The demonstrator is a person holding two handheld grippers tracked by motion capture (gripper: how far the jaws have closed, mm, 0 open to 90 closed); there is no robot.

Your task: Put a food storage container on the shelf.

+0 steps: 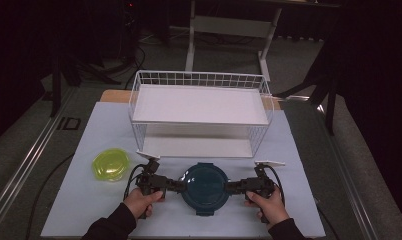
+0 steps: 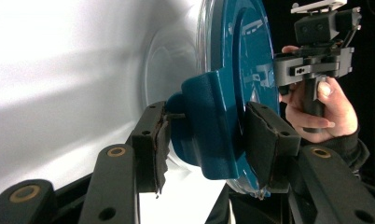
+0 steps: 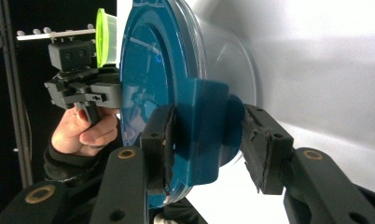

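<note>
Low in the middle of the high view, the round teal-lidded container (image 1: 205,187) sits on the white tabletop (image 1: 299,200), just below the front edge of the white wire shelf rack (image 1: 199,107) in the centre of the frame. The left gripper (image 1: 181,186) comes in from the lower left and the right gripper (image 1: 230,187) from the lower right, each meeting the container at opposite edges of its lid. In the left gripper view the fingers (image 2: 150,140) are clenched on the teal clip tab (image 2: 213,126) at the lid's rim, one pad on each face of it, with the other hand and its gripper at the upper right of the frame. In the right gripper view the fingers (image 3: 160,140) likewise grasp the opposite clip tab (image 3: 199,130), one pad on each face of it. A yellow-green lidded cup (image 1: 110,164) stands at the left of the high view, well apart from the container, with bare tabletop between them. Open tabletop also lies to the right of the container as far as the sheet's right edge, while a narrow strip separates the lid from the near edge at the bottom, where the person's hands rest
</note>
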